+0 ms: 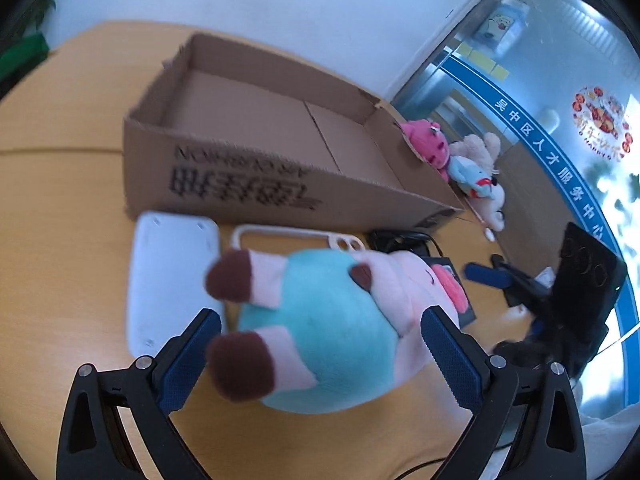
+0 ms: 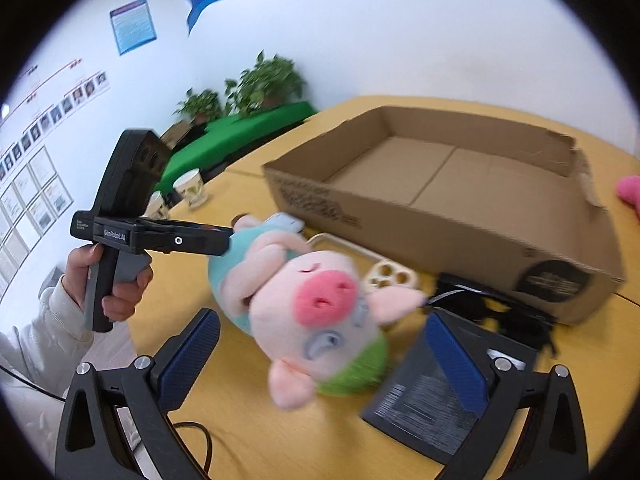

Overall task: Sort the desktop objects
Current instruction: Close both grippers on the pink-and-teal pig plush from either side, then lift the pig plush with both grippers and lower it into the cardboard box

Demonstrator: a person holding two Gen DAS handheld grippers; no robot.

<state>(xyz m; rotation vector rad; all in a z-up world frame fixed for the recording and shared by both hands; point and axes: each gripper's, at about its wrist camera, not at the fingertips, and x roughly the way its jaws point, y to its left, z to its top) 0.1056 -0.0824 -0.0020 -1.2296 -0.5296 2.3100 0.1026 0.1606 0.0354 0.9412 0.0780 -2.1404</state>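
Observation:
A pink plush pig in a teal outfit (image 1: 332, 332) hangs above the yellow table (image 1: 60, 240); it also shows in the right wrist view (image 2: 304, 312). My left gripper (image 1: 320, 364) is shut on the pig's body, seen from the side in the right wrist view (image 2: 224, 240). My right gripper (image 2: 320, 364) is open with the pig's head between its fingers, not clamped. The open, empty cardboard box (image 1: 280, 148) stands behind the pig and also shows in the right wrist view (image 2: 460, 200).
On the table lie a white flat device (image 1: 172, 280), a cream phone case (image 1: 300, 240), black cables (image 2: 500, 312) and a dark flat packet (image 2: 432, 400). Other plush toys (image 1: 460, 160) lie right of the box. Paper cups (image 2: 192, 190) and potted plants (image 2: 260, 84) stand at the far edge.

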